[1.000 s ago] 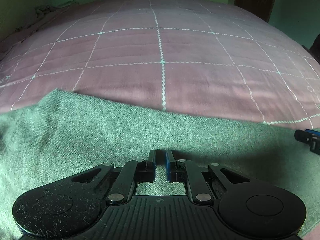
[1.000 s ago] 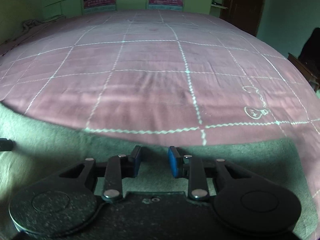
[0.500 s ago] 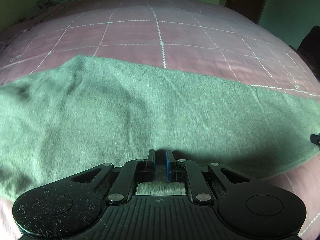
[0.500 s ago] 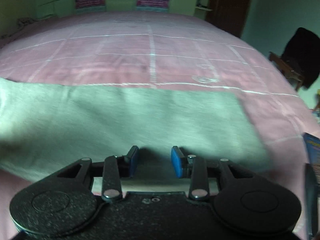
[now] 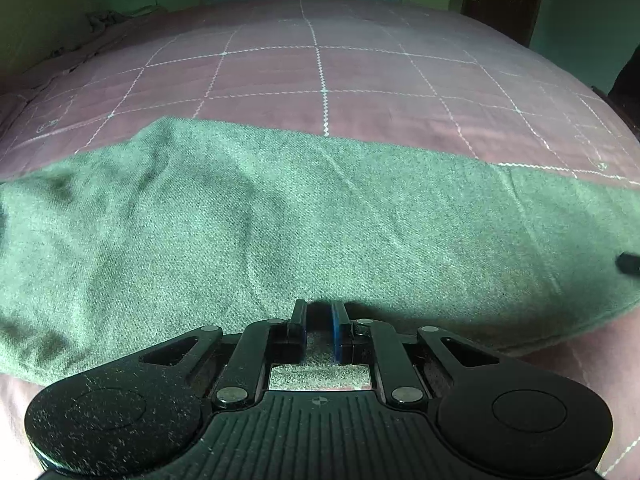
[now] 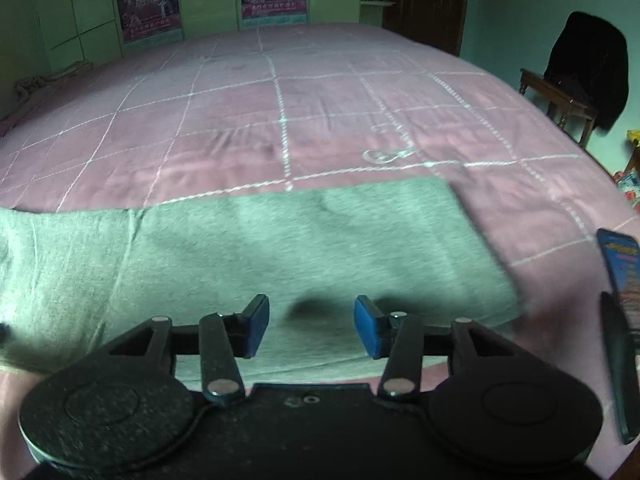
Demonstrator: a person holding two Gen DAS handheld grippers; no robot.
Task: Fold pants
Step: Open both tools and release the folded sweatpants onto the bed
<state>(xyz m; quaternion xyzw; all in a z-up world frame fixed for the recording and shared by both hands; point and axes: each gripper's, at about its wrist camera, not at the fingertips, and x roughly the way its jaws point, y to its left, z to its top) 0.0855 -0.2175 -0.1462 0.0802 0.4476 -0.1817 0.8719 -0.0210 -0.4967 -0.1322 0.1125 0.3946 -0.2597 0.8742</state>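
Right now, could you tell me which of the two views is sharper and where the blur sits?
Left wrist view: the pants show a crisp weave, with dim edges. Right wrist view: the pants are smeared, especially their right edge; bedspread lines bow from the fisheye.

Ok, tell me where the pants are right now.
The green pants lie flat across the near edge of the pink bedspread, just ahead of both grippers and filling the lower half of each wrist view.
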